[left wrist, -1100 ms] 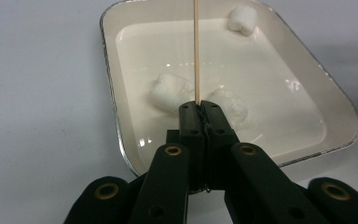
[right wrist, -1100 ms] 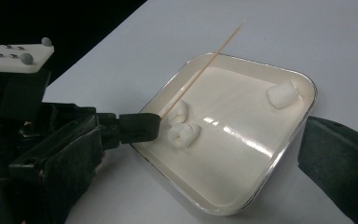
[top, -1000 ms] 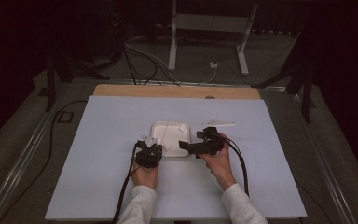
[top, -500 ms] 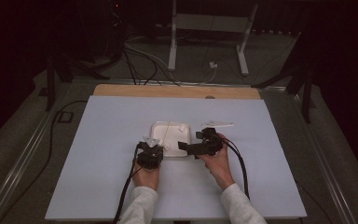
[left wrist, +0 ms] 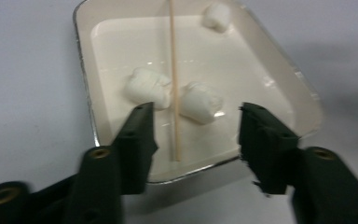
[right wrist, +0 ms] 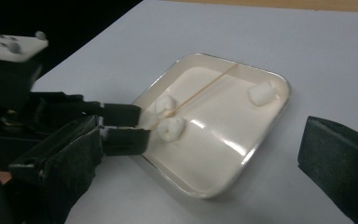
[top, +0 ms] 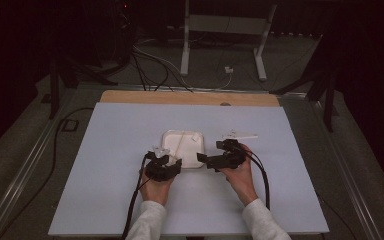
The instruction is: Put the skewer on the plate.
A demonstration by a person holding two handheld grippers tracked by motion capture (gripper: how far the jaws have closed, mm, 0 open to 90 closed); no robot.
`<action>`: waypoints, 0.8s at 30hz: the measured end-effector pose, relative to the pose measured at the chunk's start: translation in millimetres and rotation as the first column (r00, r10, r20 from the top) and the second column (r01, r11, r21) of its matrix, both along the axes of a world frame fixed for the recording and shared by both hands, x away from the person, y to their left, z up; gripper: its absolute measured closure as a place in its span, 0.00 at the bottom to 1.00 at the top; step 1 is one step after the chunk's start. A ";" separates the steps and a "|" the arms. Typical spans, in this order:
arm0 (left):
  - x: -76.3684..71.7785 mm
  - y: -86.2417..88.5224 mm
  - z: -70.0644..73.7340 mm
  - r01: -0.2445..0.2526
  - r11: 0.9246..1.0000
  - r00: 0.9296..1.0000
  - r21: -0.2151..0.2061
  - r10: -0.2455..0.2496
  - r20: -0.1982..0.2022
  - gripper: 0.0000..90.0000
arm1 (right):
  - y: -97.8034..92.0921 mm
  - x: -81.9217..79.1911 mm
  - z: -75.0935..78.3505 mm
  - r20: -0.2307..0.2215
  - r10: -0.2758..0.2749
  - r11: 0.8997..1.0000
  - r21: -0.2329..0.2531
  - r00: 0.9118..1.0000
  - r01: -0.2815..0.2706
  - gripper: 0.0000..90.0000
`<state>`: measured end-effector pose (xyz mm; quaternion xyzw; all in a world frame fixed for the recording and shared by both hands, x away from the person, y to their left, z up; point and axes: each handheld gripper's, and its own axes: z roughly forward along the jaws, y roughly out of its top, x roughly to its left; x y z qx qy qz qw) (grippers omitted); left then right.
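Over the last second the left gripper (left wrist: 193, 128) has edged toward the tray (left wrist: 86, 88), its jaws spread at 6 o'clock of the skewer (left wrist: 173, 84) lying between 2 marshmallows (left wrist: 147, 87). The right gripper (top: 206, 159), also spread and empty, waits at the tray's 3 o'clock, so a pinch on the skewer looks imminent.

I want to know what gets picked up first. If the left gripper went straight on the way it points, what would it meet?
Likely the wooden skewer lying in the white tray, between the open jaws of the left gripper, with two marshmallows flanking it just beyond. Depth is uncertain.
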<state>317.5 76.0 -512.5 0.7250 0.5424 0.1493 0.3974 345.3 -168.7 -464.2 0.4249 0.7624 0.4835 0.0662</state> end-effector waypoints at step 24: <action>-63.5 86.7 66.6 0.023 1.000 0.951 0.003 -0.023 0.309 0.01 | -86.8 -59.7 16.2 0.234 -0.070 0.997 -0.016 0.970 0.075 0.00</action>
